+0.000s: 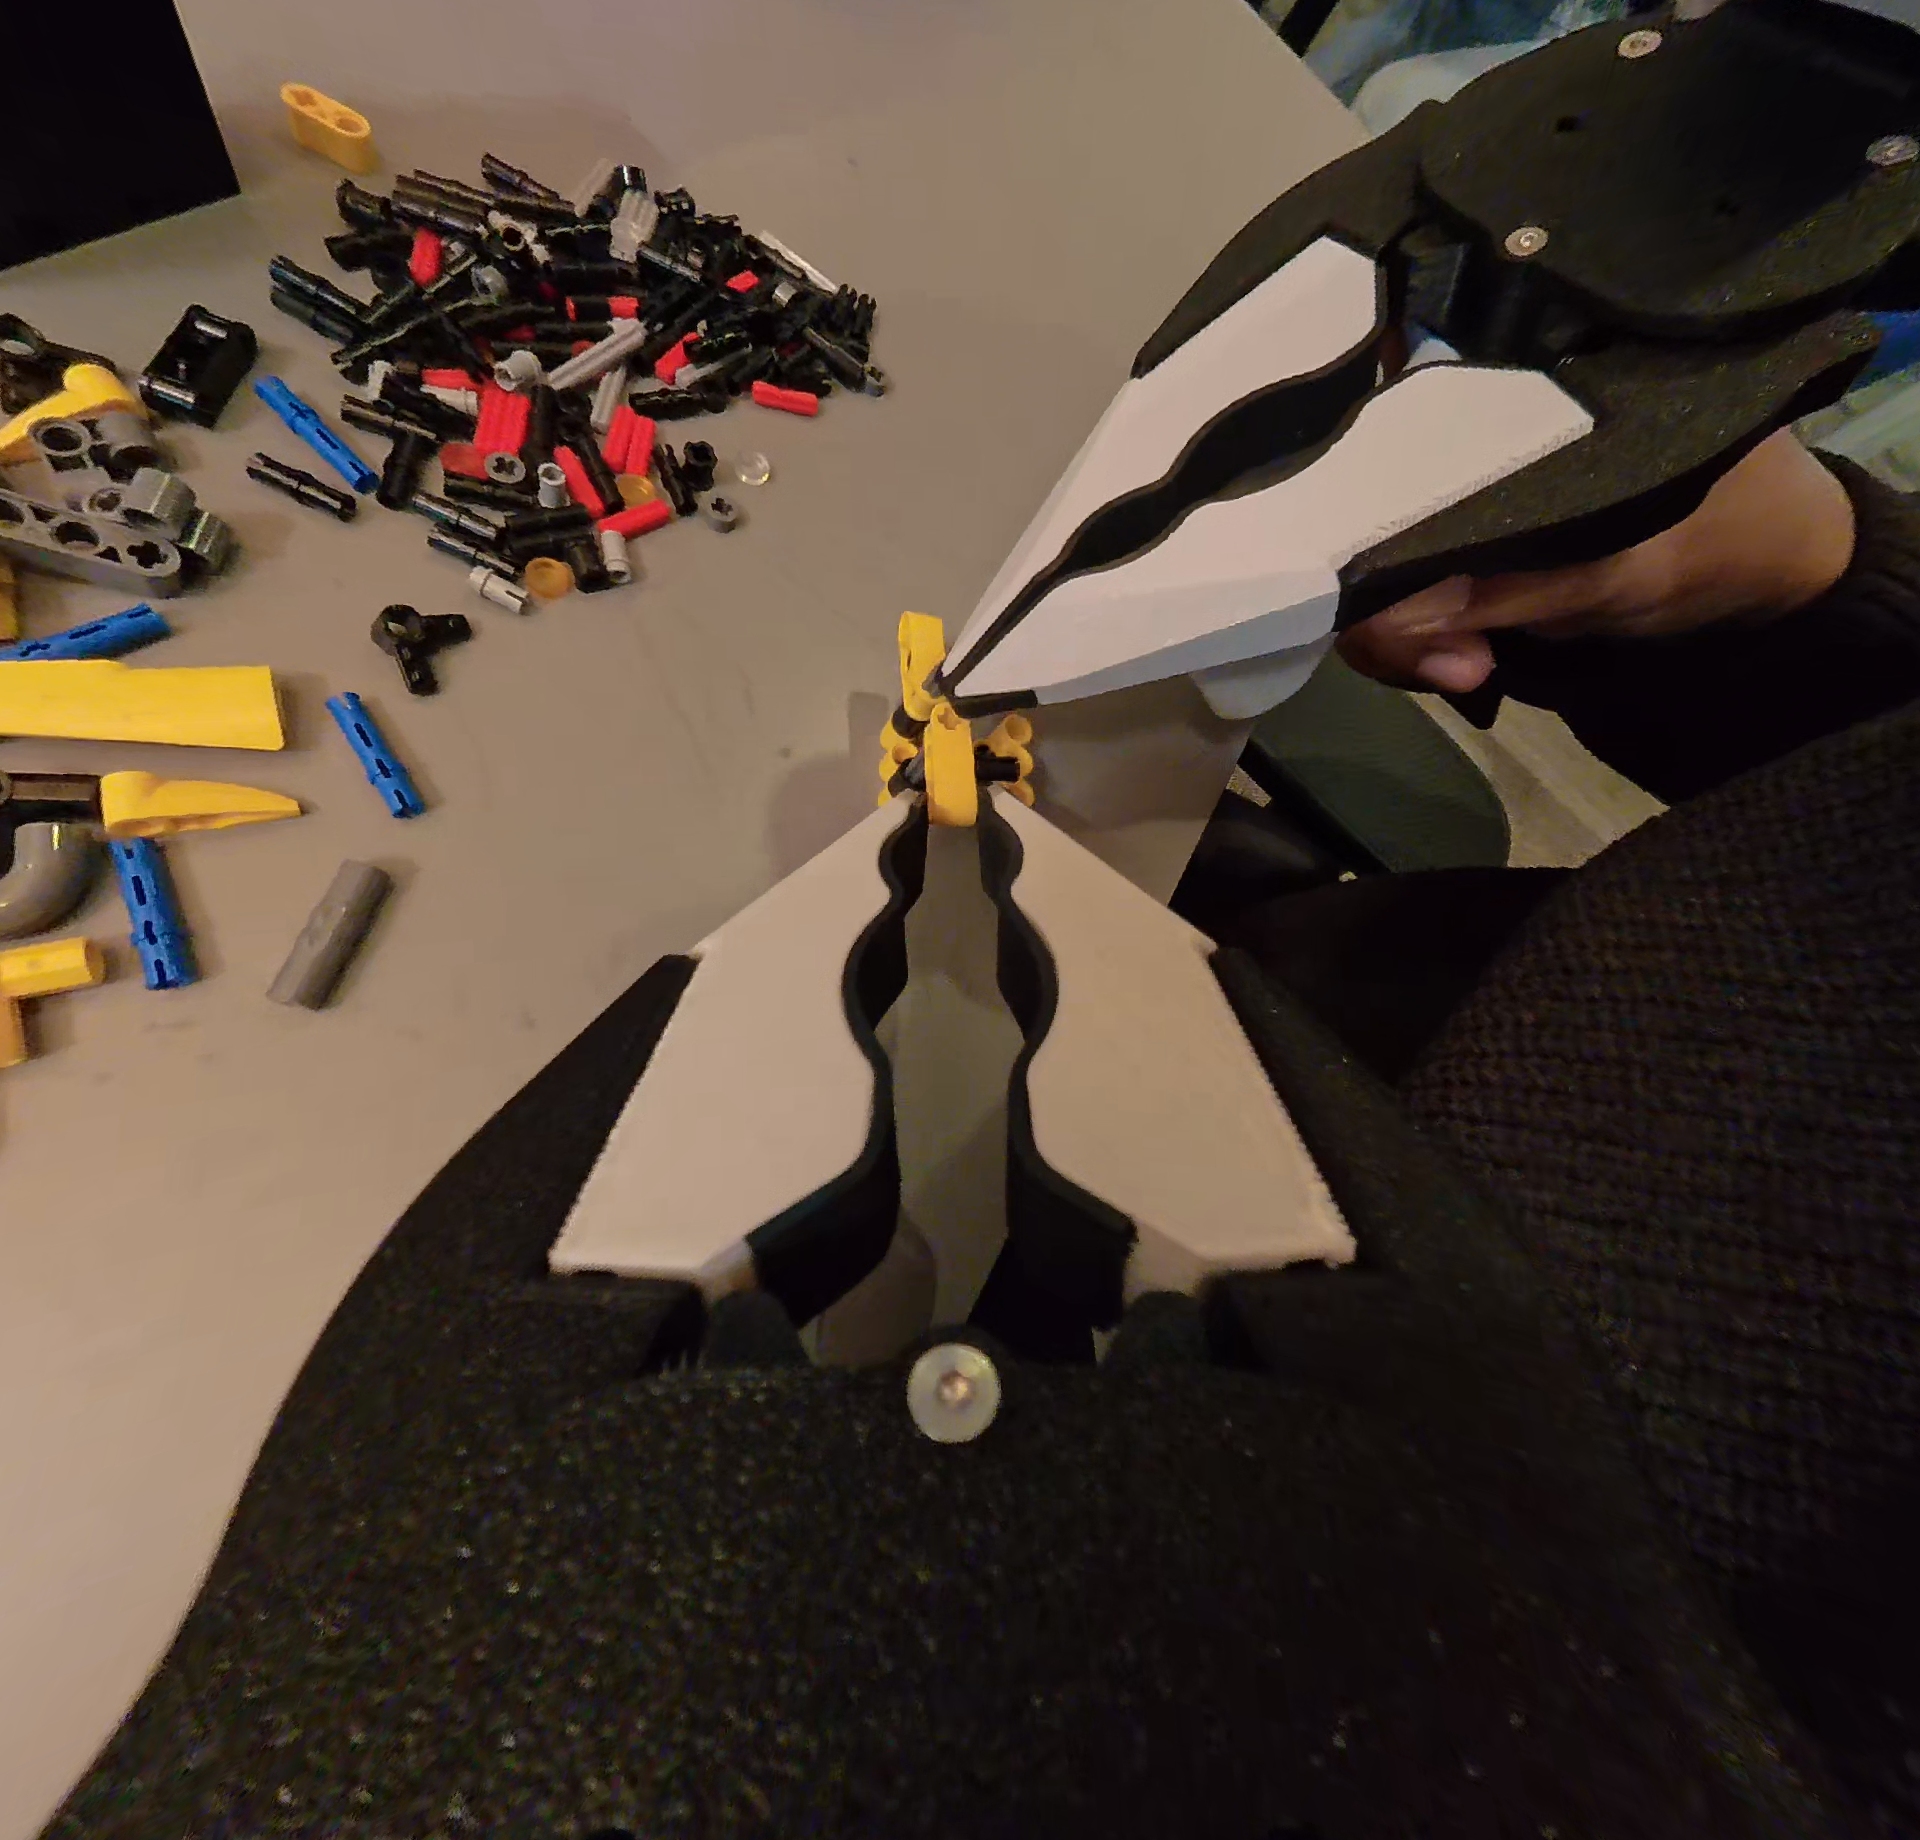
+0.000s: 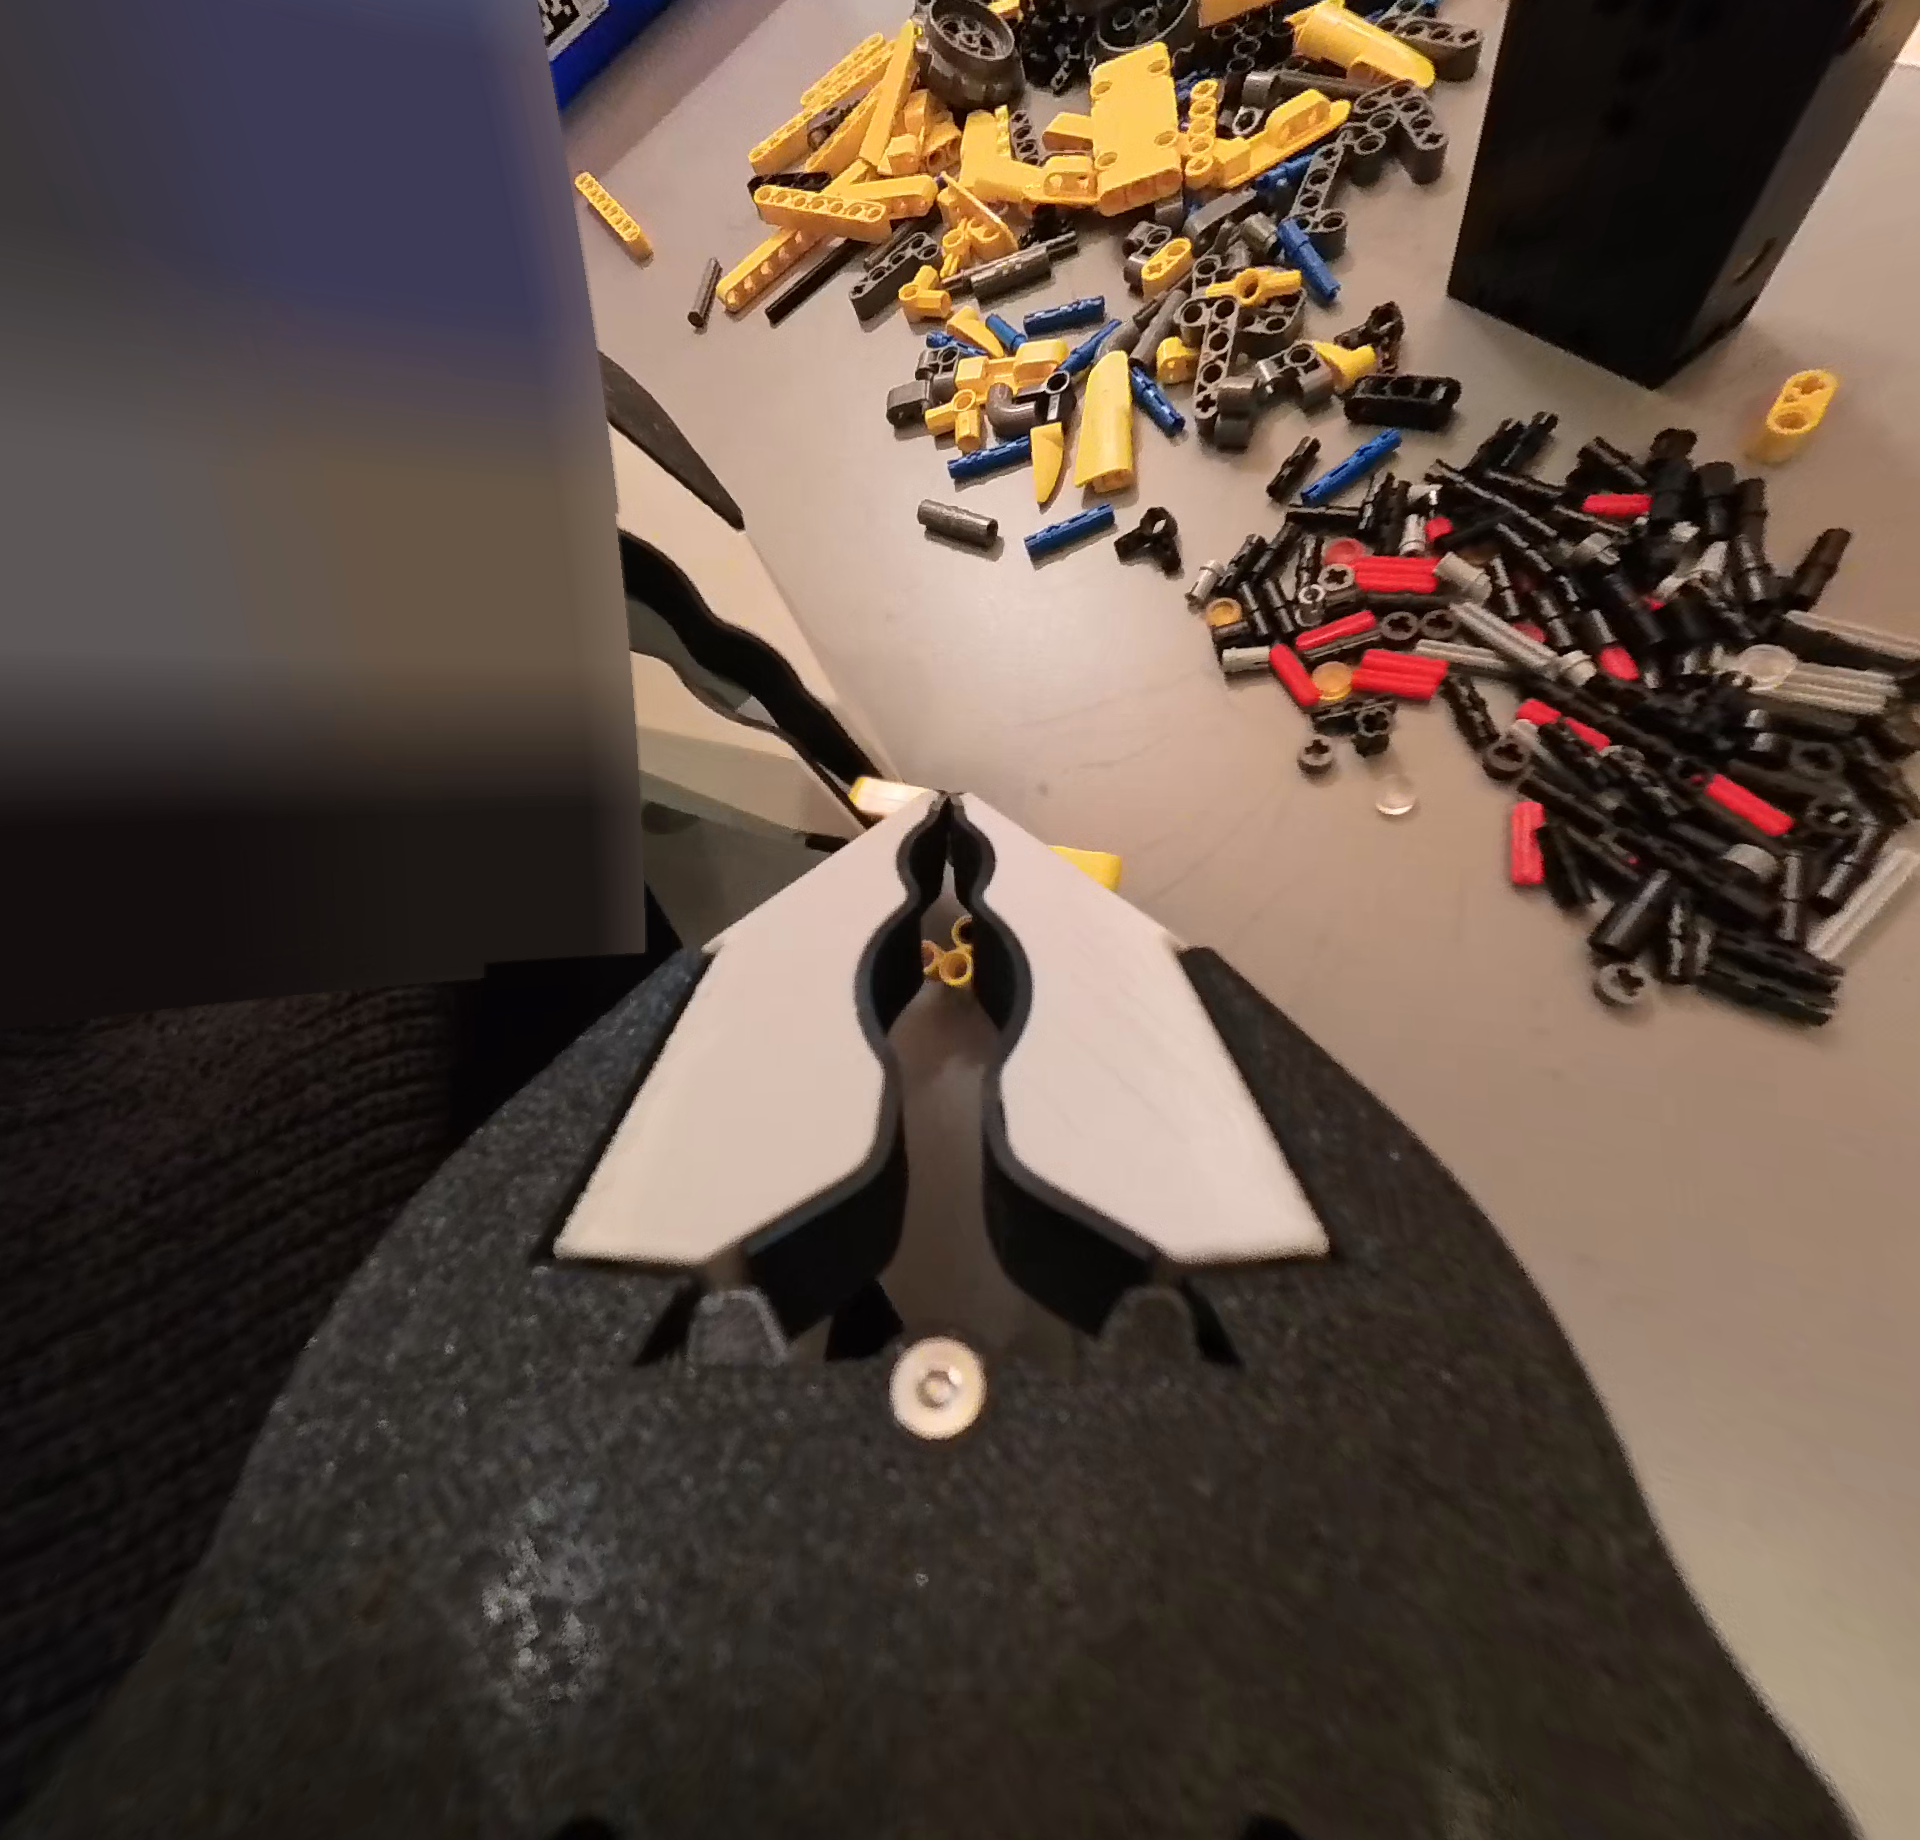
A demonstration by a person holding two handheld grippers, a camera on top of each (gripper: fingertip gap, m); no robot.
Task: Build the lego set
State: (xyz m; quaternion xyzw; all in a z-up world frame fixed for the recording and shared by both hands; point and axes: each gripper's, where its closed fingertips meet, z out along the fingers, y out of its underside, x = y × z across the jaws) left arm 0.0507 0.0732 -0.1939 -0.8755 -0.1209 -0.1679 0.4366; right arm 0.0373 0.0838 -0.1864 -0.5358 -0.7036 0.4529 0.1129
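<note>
A small yellow assembly (image 1: 948,756) of connectors with black pins hangs in the air over the grey table's (image 1: 623,959) right edge. My left gripper (image 1: 948,803) is shut on its lower end. My right gripper (image 1: 940,691) reaches in from the upper right and is shut on a thin yellow piece (image 1: 918,652) at its top. In the right wrist view my right gripper (image 2: 948,803) has its tips pressed together. Bits of the yellow assembly (image 2: 951,959) show through the jaw gap. The left gripper's fingers (image 2: 727,585) lie just left of it.
A pile of black, red and grey pins (image 1: 582,367) (image 2: 1610,699) lies on the table. Yellow beams, wheels and blue pins (image 2: 1091,159) are heaped farther off, beside a black box (image 2: 1662,128) and a blue bin (image 2: 634,14). A person's hand (image 1: 1558,585) holds the right gripper. Left and right tips are no more than a few centimetres apart.
</note>
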